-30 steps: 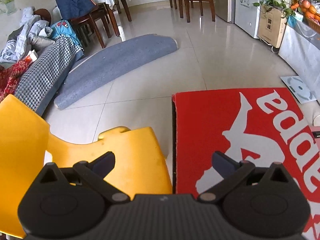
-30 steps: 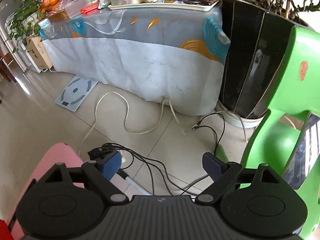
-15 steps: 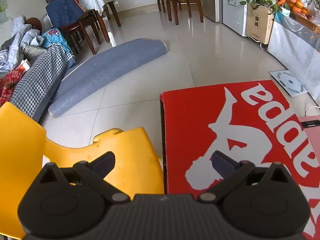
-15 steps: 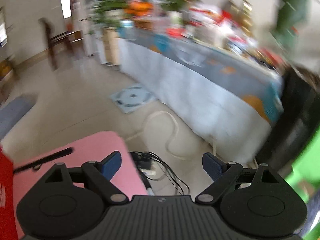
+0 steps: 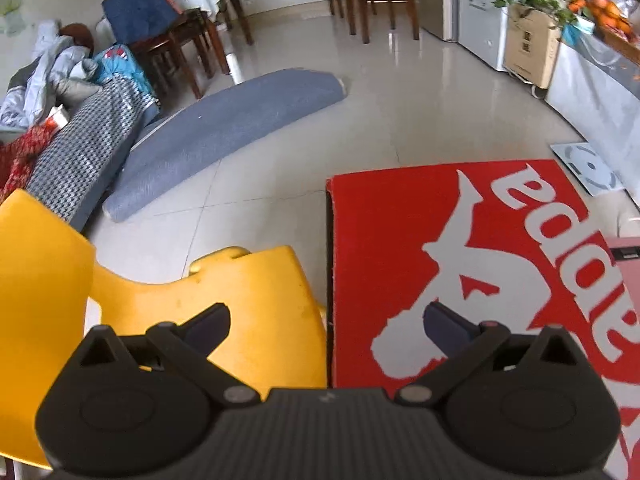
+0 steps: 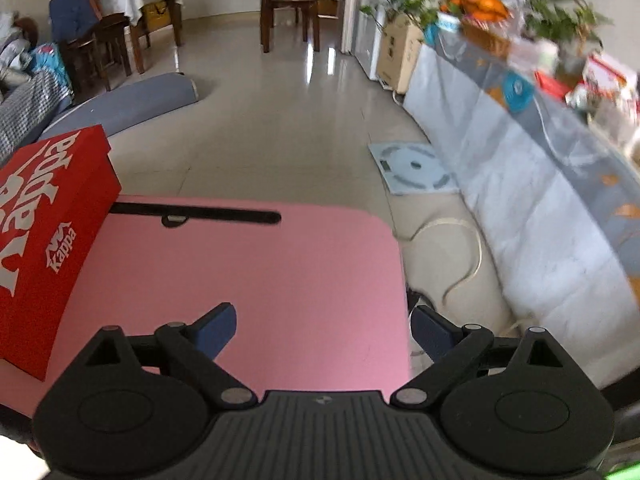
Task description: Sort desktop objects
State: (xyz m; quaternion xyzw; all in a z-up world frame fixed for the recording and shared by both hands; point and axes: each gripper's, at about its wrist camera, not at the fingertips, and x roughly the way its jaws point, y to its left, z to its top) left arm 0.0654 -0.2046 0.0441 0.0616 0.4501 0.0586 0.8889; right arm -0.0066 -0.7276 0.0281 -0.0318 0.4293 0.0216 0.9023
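A red shoe box (image 5: 460, 256) with white lettering lies under my left gripper (image 5: 326, 320), which is open and holds nothing. In the right wrist view the same red box (image 6: 44, 240) rests on the left part of a pink tabletop (image 6: 256, 280). A black pen (image 6: 196, 214) lies across the far edge of that pink top. My right gripper (image 6: 322, 326) hovers open over the near right part of the pink top, with nothing between its fingers.
A yellow plastic chair (image 5: 160, 280) stands left of the red box. A rolled grey-blue mat (image 5: 224, 128) lies on the tiled floor beyond. A cloth-covered side table (image 6: 540, 184), a bathroom scale (image 6: 412, 168) and a loose cable (image 6: 460, 252) lie to the right.
The right gripper has swung left, from the cables and green chair to the pink tabletop and red box. The left gripper has shifted slightly; the box now sits a little further right in its view.
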